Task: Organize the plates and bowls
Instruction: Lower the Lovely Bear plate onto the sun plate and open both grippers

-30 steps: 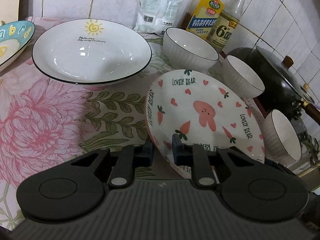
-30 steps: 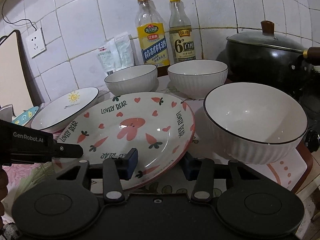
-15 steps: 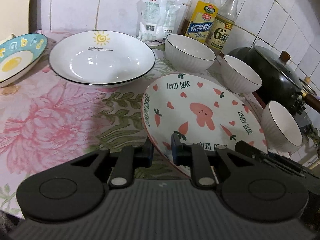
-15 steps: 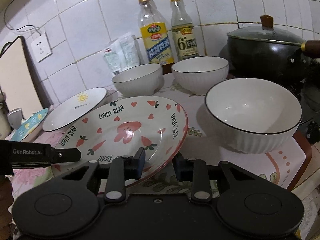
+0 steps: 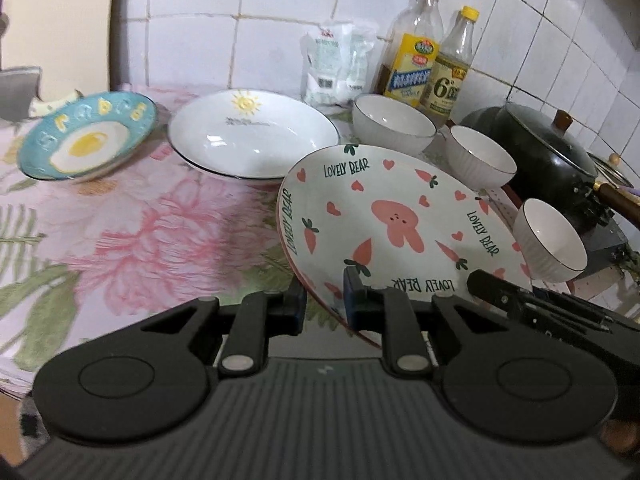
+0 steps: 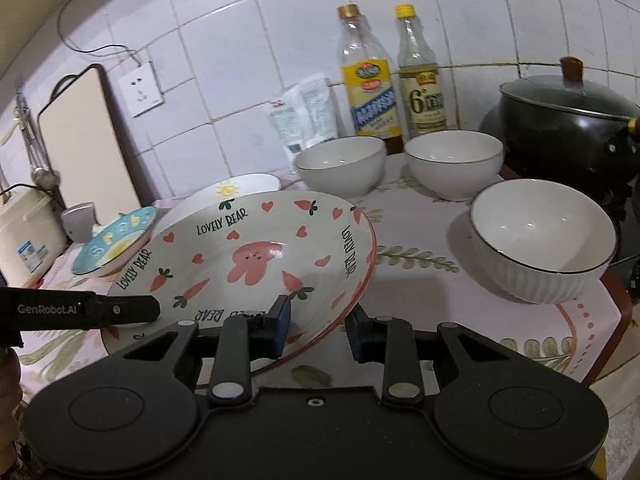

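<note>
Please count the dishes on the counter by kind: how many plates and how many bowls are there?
Plates: 3 (bear plate, sun plate, egg plate)
Bowls: 3 (first bowl, second bowl, third bowl)
Total: 6

3 plates [image 5: 396, 224], 3 bowls [image 6: 542, 240], 2 bottles [image 6: 370, 96], 1 pot [image 6: 568, 120], 2 pkts [image 6: 304, 116].

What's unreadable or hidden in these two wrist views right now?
- Near rim of the white Lovely Bear plate with pink rabbit print: both views, hidden behind each tool's own body.
- Right tool: right wrist view, its right finger looks clear of the rim, so contact is unclear.
- Black lidded pot: right wrist view, cut by the frame edge.
- Blue fried-egg plate: left wrist view, lettering blurred.
- Bottle labels: small print unreadable.
</note>
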`<control>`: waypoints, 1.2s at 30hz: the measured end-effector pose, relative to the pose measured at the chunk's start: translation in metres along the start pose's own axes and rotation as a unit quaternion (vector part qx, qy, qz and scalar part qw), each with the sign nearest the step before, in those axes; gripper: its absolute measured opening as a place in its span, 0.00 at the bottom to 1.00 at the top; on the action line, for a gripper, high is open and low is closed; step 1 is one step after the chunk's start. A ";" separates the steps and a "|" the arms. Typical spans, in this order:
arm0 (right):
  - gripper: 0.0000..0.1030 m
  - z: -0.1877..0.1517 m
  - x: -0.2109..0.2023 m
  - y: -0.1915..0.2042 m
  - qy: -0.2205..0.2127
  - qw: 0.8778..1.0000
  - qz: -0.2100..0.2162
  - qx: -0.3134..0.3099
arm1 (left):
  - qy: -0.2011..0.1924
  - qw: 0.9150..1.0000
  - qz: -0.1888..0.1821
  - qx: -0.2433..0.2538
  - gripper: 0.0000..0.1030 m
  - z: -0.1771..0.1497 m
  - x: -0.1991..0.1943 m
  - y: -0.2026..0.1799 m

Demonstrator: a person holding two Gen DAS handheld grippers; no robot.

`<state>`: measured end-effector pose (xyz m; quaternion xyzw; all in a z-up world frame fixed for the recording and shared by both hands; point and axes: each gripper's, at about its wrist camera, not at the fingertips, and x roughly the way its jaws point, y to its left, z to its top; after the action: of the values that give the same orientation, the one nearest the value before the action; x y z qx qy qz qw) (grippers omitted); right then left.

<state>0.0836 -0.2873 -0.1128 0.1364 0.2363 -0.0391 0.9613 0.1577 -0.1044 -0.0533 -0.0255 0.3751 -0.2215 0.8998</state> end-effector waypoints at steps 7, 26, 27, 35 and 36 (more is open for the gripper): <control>0.34 0.005 -0.011 0.024 -0.008 1.000 0.022 -0.020 | -0.020 1.000 0.007 -0.011 0.16 -0.002 -0.029 0.019; 0.34 0.048 0.015 0.071 0.012 0.995 0.071 -0.068 | -0.039 0.998 0.013 -0.053 0.16 0.030 -0.043 0.074; 0.34 0.050 0.020 0.072 0.015 0.995 0.072 -0.070 | -0.039 0.998 0.016 -0.053 0.16 0.033 -0.041 0.076; 0.34 0.066 0.064 0.084 0.038 0.993 0.073 -0.082 | -0.025 0.996 0.036 -0.075 0.17 0.055 -0.008 0.094; 0.34 0.068 0.069 0.084 0.041 0.993 0.072 -0.082 | -0.023 0.996 0.037 -0.077 0.17 0.057 -0.004 0.096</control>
<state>0.1868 -0.2266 -0.0671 0.0754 0.2677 0.0555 0.9589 0.2309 -0.0231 -0.0302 -0.0859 0.3705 -0.1584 0.9112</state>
